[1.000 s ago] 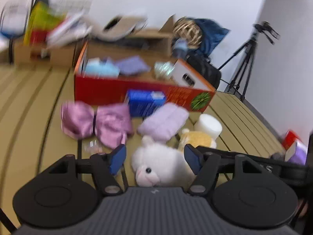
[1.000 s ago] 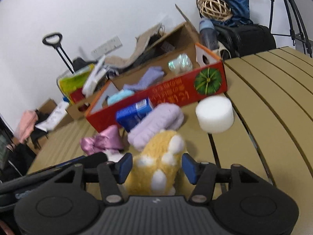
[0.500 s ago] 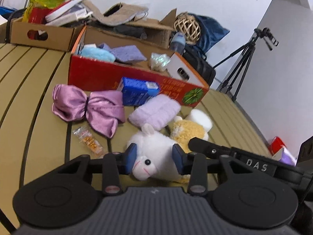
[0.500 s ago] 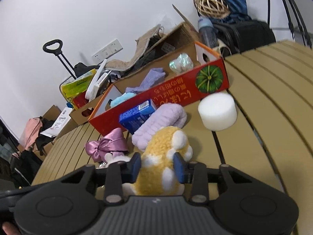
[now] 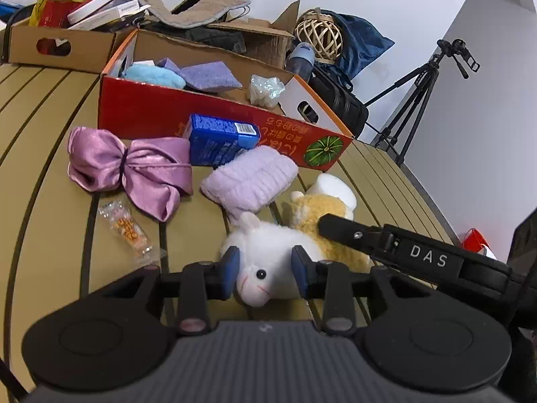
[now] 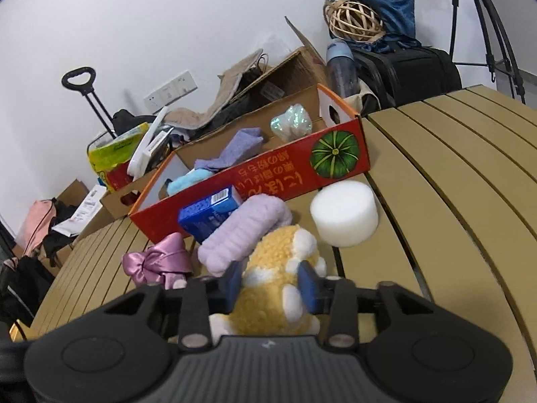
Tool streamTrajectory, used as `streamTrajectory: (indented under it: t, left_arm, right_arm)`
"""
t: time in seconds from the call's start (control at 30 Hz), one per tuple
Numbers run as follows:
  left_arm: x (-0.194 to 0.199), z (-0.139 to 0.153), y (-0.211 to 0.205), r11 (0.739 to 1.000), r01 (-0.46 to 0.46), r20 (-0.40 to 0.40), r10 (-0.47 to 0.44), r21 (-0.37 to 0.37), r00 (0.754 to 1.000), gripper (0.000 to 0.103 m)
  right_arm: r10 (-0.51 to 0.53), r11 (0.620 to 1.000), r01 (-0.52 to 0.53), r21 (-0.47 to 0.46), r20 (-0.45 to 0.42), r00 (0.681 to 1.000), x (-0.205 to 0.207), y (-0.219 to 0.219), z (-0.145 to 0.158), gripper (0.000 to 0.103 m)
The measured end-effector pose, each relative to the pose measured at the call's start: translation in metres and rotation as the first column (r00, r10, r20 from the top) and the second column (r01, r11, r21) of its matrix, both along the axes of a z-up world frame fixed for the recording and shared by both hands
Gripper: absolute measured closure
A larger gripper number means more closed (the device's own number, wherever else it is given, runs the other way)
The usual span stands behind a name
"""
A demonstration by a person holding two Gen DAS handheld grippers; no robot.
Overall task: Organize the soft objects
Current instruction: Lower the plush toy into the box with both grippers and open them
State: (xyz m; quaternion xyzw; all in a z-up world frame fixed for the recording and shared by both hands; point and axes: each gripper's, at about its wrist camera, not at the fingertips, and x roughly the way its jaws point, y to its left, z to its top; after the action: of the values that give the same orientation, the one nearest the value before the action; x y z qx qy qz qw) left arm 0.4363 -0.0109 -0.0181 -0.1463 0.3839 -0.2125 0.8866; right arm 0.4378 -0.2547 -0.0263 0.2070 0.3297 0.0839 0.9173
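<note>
A white plush lamb [image 5: 268, 245] lies on the slatted table with its head between my left gripper's [image 5: 265, 270] blue pads, which press into both sides. Right beside it is a yellow and white plush [image 6: 275, 255]. My right gripper [image 6: 270, 283] has that plush between its pads; the jaws are opening, but the pads still touch its fur. One black finger [image 5: 369, 235] of the right gripper crosses the left wrist view over the yellow plush [image 5: 322, 208]. Behind stands a red cardboard box [image 5: 151, 110] holding a blue cloth, a purple cloth and a shiny wad.
In front of the box lie a pink satin bow [image 5: 134, 164], a lilac fuzzy cloth [image 5: 251, 178], a blue pack [image 5: 218, 137] and a snack packet [image 5: 126, 228]. A white foam cylinder [image 6: 344, 216] stands to the right. Brown boxes, bags and a tripod [image 5: 419, 90] crowd the back.
Both pairs of jaws have narrowed from wide apart onto their plush toys, the left onto the white lamb, the right onto the yellow one. Neither hand has shifted much.
</note>
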Motion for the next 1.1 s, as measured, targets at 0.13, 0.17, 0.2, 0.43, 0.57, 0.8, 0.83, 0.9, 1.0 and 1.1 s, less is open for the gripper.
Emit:
streamTrajectory:
  t: [0.13, 0.17, 0.2, 0.43, 0.57, 0.8, 0.83, 0.9, 1.0, 1.1]
  left_arm:
    - [0.009, -0.003, 0.006, 0.999, -0.017, -0.021, 0.016, -0.047, 1.000, 0.062]
    - [0.013, -0.005, 0.005, 0.999, -0.014, -0.035, 0.013, -0.051, 0.999, 0.062]
    - [0.015, -0.007, 0.004, 0.998, -0.017, -0.044, 0.014, -0.055, 0.999, 0.062]
    - [0.013, 0.009, 0.010, 0.982, -0.051, -0.021, 0.048, -0.184, 0.999, 0.069]
    - [0.033, 0.040, 0.003, 0.969, -0.061, 0.042, 0.073, -0.238, 0.996, 0.069]
    - [0.152, 0.068, -0.034, 0.957, -0.100, 0.036, 0.115, -0.274, 0.993, 0.070]
    - [0.165, 0.064, -0.038, 0.957, -0.112, 0.021, 0.122, -0.266, 0.992, 0.070]
    - [0.188, 0.048, -0.044, 0.958, -0.129, -0.022, 0.127, -0.256, 0.992, 0.070]
    - [0.208, 0.019, -0.045, 0.949, -0.173, -0.117, 0.146, -0.262, 0.982, 0.069]
    - [0.209, 0.010, -0.054, 0.963, -0.145, -0.087, 0.128, -0.228, 0.988, 0.069]
  right_arm:
    - [-0.007, 0.999, 0.008, 0.040, -0.029, 1.000, 0.012, 0.001, -0.009, 0.047]
    - [-0.013, 0.999, 0.015, 0.047, -0.032, 0.999, 0.015, 0.001, -0.010, 0.050]
    - [-0.018, 0.998, 0.020, 0.058, -0.037, 0.999, 0.017, 0.000, -0.012, 0.054]
    - [-0.064, 0.992, 0.065, 0.110, -0.015, 0.998, 0.008, -0.011, 0.007, 0.061]
    - [-0.058, 0.995, 0.050, 0.088, 0.097, 0.994, 0.019, -0.018, 0.044, 0.061]
    - [-0.017, 1.000, 0.018, -0.004, 0.167, 0.986, 0.140, -0.048, 0.090, 0.061]
    - [-0.013, 1.000, 0.016, -0.017, 0.155, 0.988, 0.158, -0.051, 0.089, 0.061]
    - [0.000, 1.000, 0.003, -0.028, 0.102, 0.995, 0.192, -0.054, 0.077, 0.062]
    - [0.020, 0.998, -0.017, -0.064, 0.040, 0.999, 0.220, -0.052, 0.051, 0.062]
    - [0.020, 0.993, -0.018, -0.115, 0.021, 1.000, 0.223, -0.046, 0.030, 0.061]
